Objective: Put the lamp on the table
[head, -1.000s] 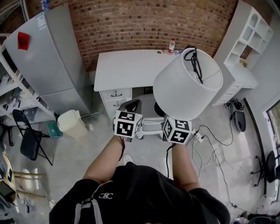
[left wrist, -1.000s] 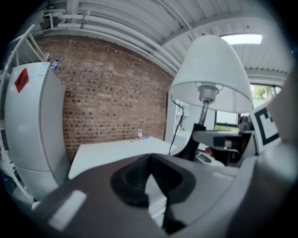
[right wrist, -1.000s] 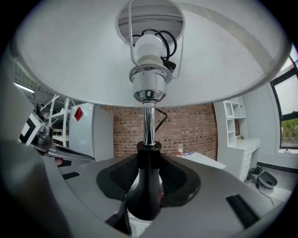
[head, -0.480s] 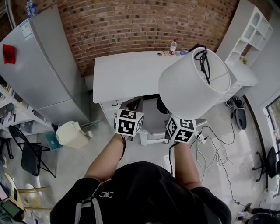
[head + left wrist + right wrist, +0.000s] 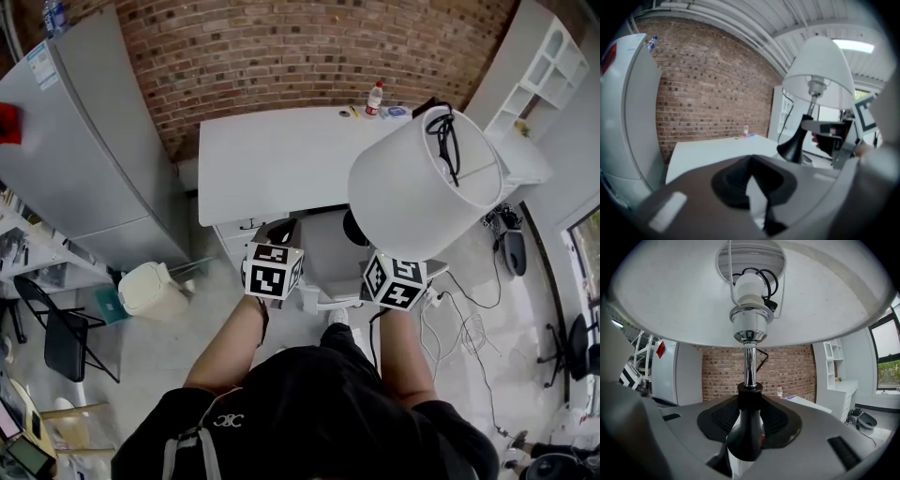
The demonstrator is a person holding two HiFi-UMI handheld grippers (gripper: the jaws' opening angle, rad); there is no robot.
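White counter [image 5: 281, 159] against the brick wall, drawers under its left side. Top mostly bare. Back right corner: red-capped bottle [image 5: 375, 97], upright, with small items [image 5: 394, 112] just beside it, too small to ID. Grey floor [image 5: 178, 337] carries a cream bin [image 5: 150, 289] and loose cables [image 5: 459, 323].

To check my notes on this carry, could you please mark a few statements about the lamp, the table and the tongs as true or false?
1. The right tongs grip the lamp by its black neck. True.
2. The lamp stands on the table. False: the right tongs hold it up in the air.
3. A bottle stands near the table's far edge. True.
4. The left tongs also hold the lamp. False: they hold nothing.
5. The shade is black. False: it is white.
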